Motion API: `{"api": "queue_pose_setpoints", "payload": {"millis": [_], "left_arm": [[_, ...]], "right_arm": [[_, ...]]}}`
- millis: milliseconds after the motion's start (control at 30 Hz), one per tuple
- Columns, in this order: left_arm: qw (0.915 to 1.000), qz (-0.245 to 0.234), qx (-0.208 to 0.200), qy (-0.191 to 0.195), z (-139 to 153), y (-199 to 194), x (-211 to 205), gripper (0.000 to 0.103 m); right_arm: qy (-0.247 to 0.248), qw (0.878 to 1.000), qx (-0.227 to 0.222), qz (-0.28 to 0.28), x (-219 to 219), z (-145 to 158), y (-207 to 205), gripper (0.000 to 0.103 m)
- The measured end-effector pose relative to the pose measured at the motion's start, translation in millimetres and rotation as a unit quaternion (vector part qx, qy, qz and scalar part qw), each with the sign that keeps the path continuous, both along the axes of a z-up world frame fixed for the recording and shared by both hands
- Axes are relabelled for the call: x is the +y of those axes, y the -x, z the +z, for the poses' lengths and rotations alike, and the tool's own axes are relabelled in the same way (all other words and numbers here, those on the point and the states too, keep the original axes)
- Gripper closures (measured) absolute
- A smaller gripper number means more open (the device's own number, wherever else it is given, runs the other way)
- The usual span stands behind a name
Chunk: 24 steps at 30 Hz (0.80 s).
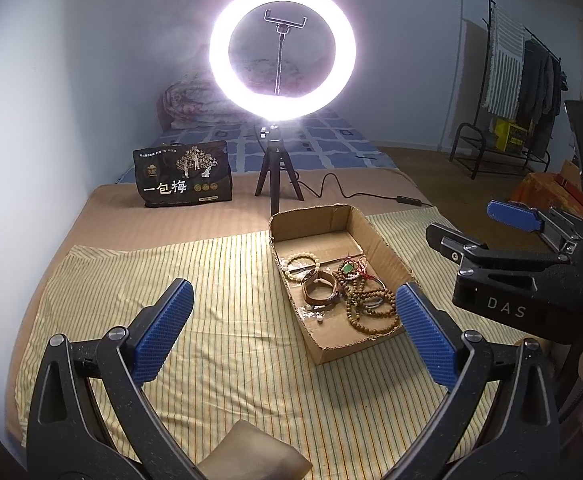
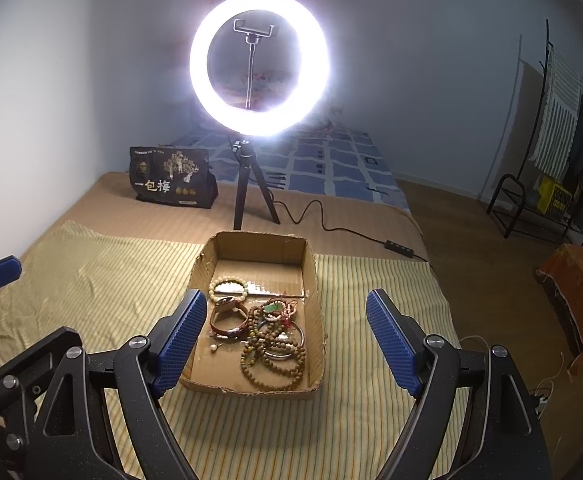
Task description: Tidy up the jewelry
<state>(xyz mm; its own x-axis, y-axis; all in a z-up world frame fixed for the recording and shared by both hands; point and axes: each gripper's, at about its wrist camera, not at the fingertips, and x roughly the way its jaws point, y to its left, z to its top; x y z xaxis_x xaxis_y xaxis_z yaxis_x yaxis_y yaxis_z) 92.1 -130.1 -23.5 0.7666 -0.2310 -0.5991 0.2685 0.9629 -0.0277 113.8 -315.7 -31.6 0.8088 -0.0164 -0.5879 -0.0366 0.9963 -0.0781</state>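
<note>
A shallow cardboard box (image 1: 375,236) (image 2: 315,276) sits on a yellow striped cloth (image 1: 219,288) (image 2: 103,292). Inside lie a pale bead bracelet (image 1: 301,266) (image 2: 228,287), a brown leather-strap watch (image 1: 319,291) (image 2: 227,320), a tangle of brown wooden bead strands (image 1: 371,308) (image 2: 275,356) and a green pendant on red cord (image 1: 347,268) (image 2: 270,309). My left gripper (image 1: 295,336) hovers open and empty near the box's front left. My right gripper (image 2: 287,336) is open and empty above the box's near end; it also appears at the right edge of the left wrist view (image 1: 507,216).
A lit ring light (image 1: 282,46) (image 2: 258,64) on a small tripod stands behind the box, its cable (image 1: 355,192) (image 2: 331,224) trailing right. A black bag (image 1: 182,173) (image 2: 171,178) stands back left. A clothes rack (image 1: 523,92) (image 2: 563,136) lines the right wall.
</note>
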Motion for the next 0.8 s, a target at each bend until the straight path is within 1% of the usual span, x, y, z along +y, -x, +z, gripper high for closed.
{"api": "queue_pose_setpoints", "payload": {"millis": [267,533,800], "left_arm": [[0.9999,0.012,0.001,-0.004,-2.1,0.3,-0.4,0.000],[0.9999,0.012,0.007,-0.003,-3.4,-1.5,-2.2,0.000],[0.9998,0.022,0.001,-0.001,-4.5,-2.0,-1.4,0.000]], "right_arm": [[-0.002,1.000,0.008,-0.001,-4.6,-3.7,-0.9,0.021],[-0.002,1.000,0.013,-0.002,-7.2,-6.3,-4.0,0.021],[-0.003,1.000,0.019,-0.005,-10.4,-9.7,-6.3,0.021]]}}
